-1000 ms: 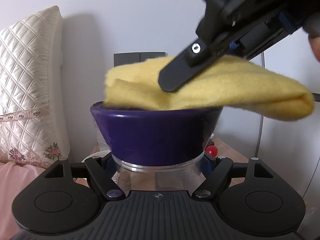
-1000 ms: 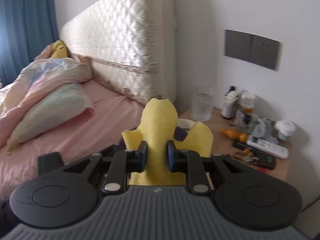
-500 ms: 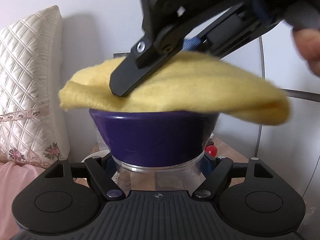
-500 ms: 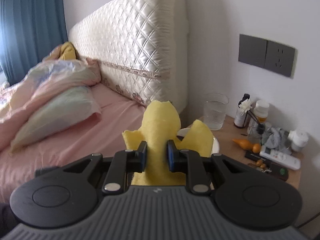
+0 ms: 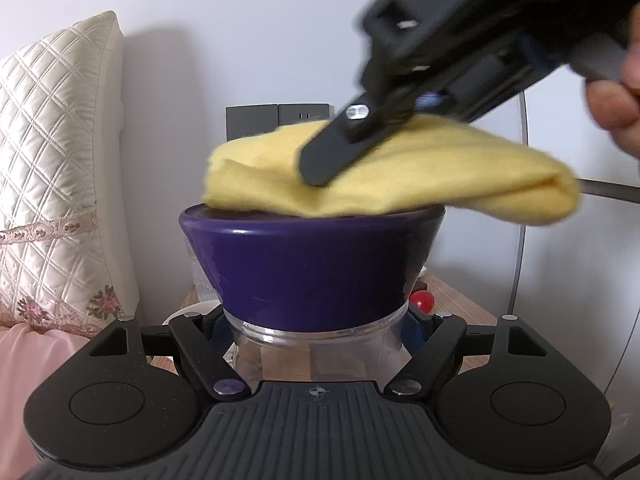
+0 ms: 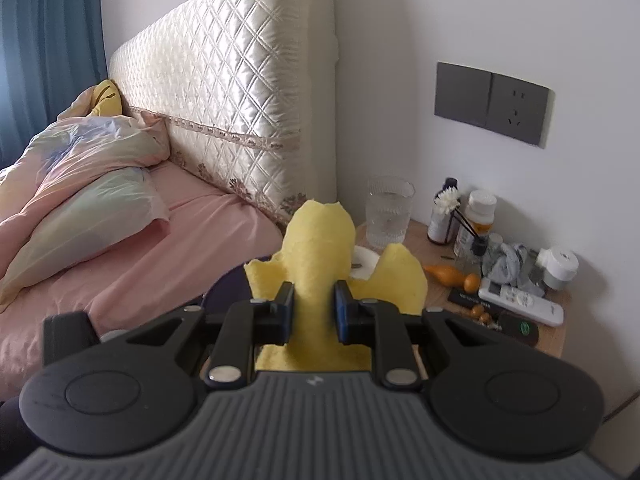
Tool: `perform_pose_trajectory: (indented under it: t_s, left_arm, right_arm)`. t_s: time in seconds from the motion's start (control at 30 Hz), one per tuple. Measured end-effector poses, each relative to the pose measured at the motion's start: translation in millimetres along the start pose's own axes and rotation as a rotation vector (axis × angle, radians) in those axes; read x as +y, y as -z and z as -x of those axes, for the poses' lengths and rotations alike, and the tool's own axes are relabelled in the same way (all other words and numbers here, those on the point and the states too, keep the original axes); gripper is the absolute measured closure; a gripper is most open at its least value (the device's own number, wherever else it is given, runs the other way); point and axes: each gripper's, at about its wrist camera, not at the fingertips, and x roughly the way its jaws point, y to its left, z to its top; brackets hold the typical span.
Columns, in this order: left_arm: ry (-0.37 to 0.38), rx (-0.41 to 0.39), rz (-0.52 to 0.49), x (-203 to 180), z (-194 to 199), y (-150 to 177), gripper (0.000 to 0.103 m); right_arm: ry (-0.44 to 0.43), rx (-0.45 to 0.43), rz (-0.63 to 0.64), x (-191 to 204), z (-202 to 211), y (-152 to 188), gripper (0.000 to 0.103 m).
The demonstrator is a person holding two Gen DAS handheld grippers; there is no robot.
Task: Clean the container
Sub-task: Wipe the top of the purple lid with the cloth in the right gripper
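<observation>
A clear container with a wide purple lid point(image 5: 312, 264) is held upright in my left gripper point(image 5: 316, 336), whose fingers are shut on its clear body. My right gripper point(image 6: 314, 312) is shut on a folded yellow cloth point(image 6: 320, 240). In the left wrist view the cloth point(image 5: 420, 176) lies flat on top of the purple lid, with the right gripper's black finger point(image 5: 340, 156) pressing down on it from the upper right. Only a dark edge of the lid point(image 6: 228, 288) shows in the right wrist view, below the cloth.
A wooden nightstand point(image 6: 556, 336) holds a glass point(image 6: 388, 212), bottles point(image 6: 478, 216), a remote point(image 6: 520, 300) and small items. A bed with pink sheets point(image 6: 180, 256) and a quilted headboard point(image 6: 240, 96) lies left. A grey wall socket point(image 6: 496, 102) is above the nightstand.
The cloth and right gripper swept left across the lid half a second ago, then came back to the right. The container has stayed still in the left gripper.
</observation>
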Motion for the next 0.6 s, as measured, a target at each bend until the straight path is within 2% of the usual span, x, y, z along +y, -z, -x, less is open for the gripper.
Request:
perform_pose_trajectory:
  t_s: [0.5,0.6]
  left_arm:
    - [0.005,-0.002,0.0,-7.0,9.7,5.8,0.022]
    - [0.005,-0.001,0.0,-9.7,11.8,6.2,0.022]
  right_arm:
    - [-0.037,0.045,0.027,13.7,13.0,1.3,0.081]
    - [0.0,0.054,0.015,12.1,19.0,2.0,0.081]
